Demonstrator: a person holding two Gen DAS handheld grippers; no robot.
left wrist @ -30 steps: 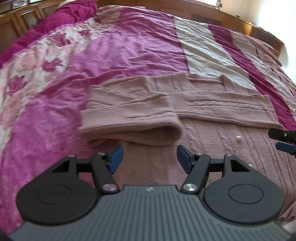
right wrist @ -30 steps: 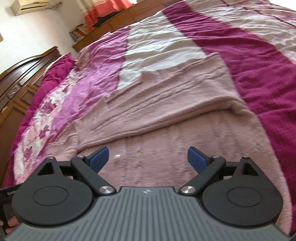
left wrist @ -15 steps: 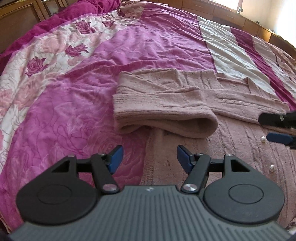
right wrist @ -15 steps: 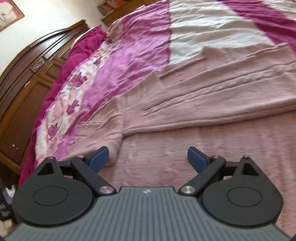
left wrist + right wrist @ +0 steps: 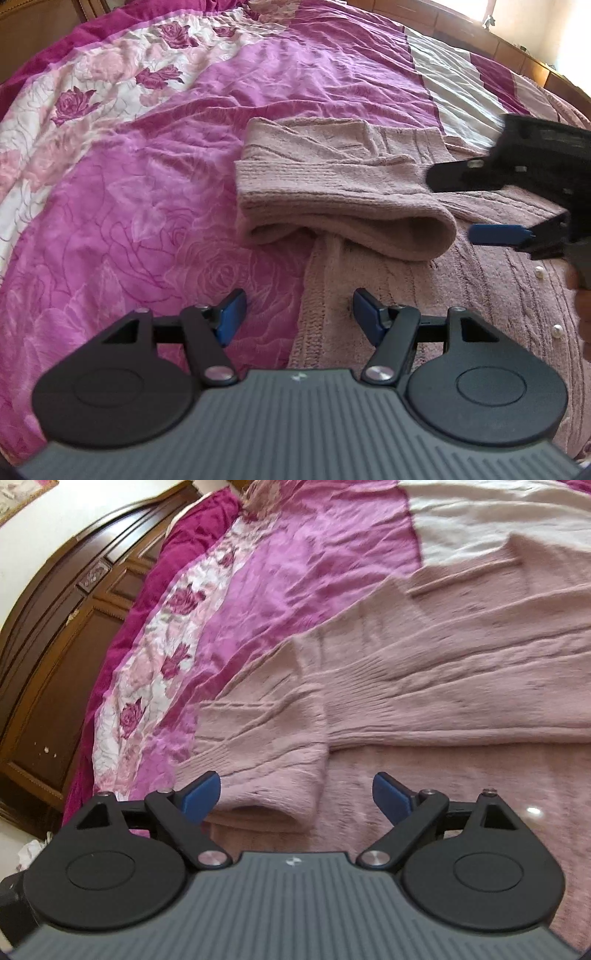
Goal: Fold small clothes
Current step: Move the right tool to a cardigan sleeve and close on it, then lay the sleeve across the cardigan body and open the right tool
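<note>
A dusty-pink knit cardigan [image 5: 332, 173] lies flat on the bed, with one sleeve folded across it and the cuff [image 5: 417, 236] gaping open. My left gripper [image 5: 298, 302] hangs open just above the garment's near edge, nothing between its blue pads. From the right, the right gripper [image 5: 458, 206] reaches in beside the cuff. In the right wrist view, that gripper [image 5: 295, 782] is wide and closing slightly, with the sleeve cuff [image 5: 273, 771] lying under and between its fingers, not pinched. The cardigan body [image 5: 461, 775] spreads to the right.
A pink and magenta floral bedspread [image 5: 129, 221] covers the bed. Dark wooden panelling [image 5: 55, 646] stands past the bed's left side. Pearl buttons [image 5: 540, 272] dot the cardigan front. A person's hand [image 5: 583, 314] shows at the right edge.
The right gripper has swept left across the cardigan to the sleeve cuff and now reaches far into the left wrist view. The left gripper has sunk a little toward the cardigan's near edge.
</note>
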